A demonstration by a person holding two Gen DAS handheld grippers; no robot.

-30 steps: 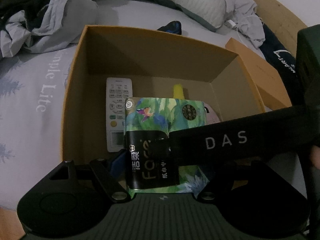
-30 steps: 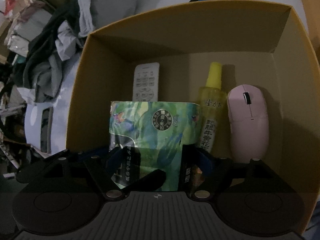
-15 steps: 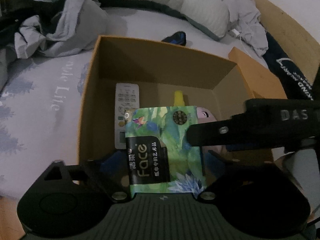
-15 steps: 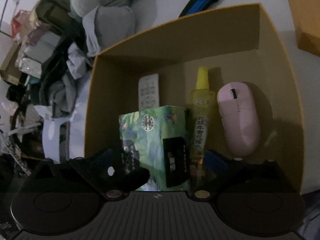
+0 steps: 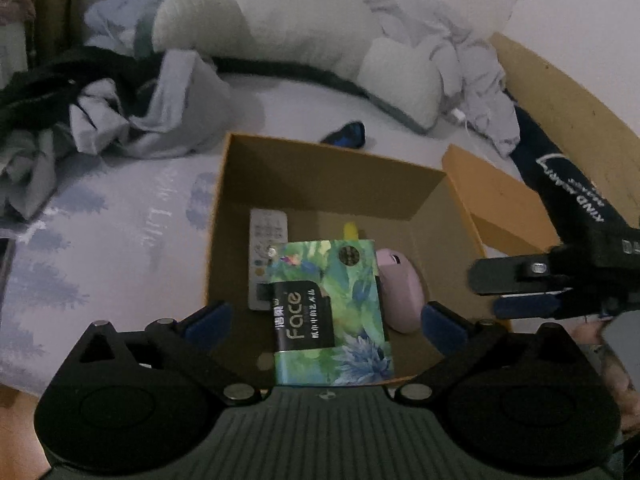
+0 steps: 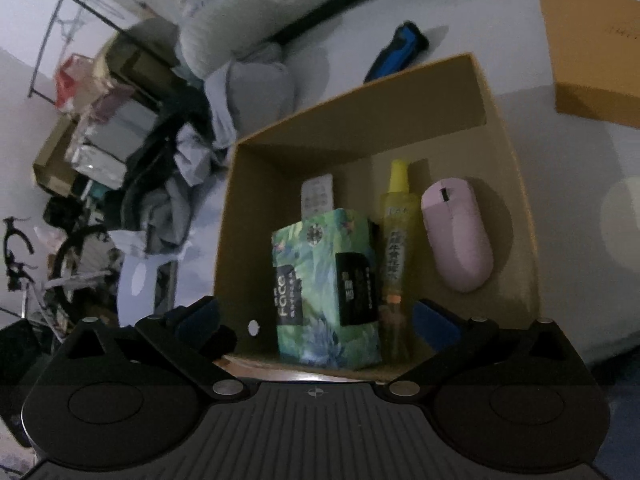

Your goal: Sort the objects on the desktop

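An open cardboard box [image 5: 324, 160] [image 6: 360, 120] sits on the bed. Inside it stand a green floral tissue pack [image 5: 328, 308] [image 6: 326, 284], a white remote [image 5: 266, 248] [image 6: 317, 194], a yellow spray bottle [image 6: 396, 248] and a pink mouse [image 5: 400, 292] [image 6: 458, 232]. My left gripper [image 5: 325, 322] is open above the box's near edge, its fingers apart from the pack. My right gripper [image 6: 316, 318] is open and empty over the near edge; it also shows at the right of the left wrist view [image 5: 520, 280].
A blue and black object [image 5: 346, 136] [image 6: 396, 54] lies on the sheet behind the box. An orange box lid [image 5: 500, 200] [image 6: 592, 52] lies to the right. Crumpled clothes [image 5: 120, 120] and pillows [image 5: 280, 28] lie at the back and left.
Both grippers have pulled back and up from the box. The jaws that were around the tissue pack have opened, and the pack now stands free inside the box.
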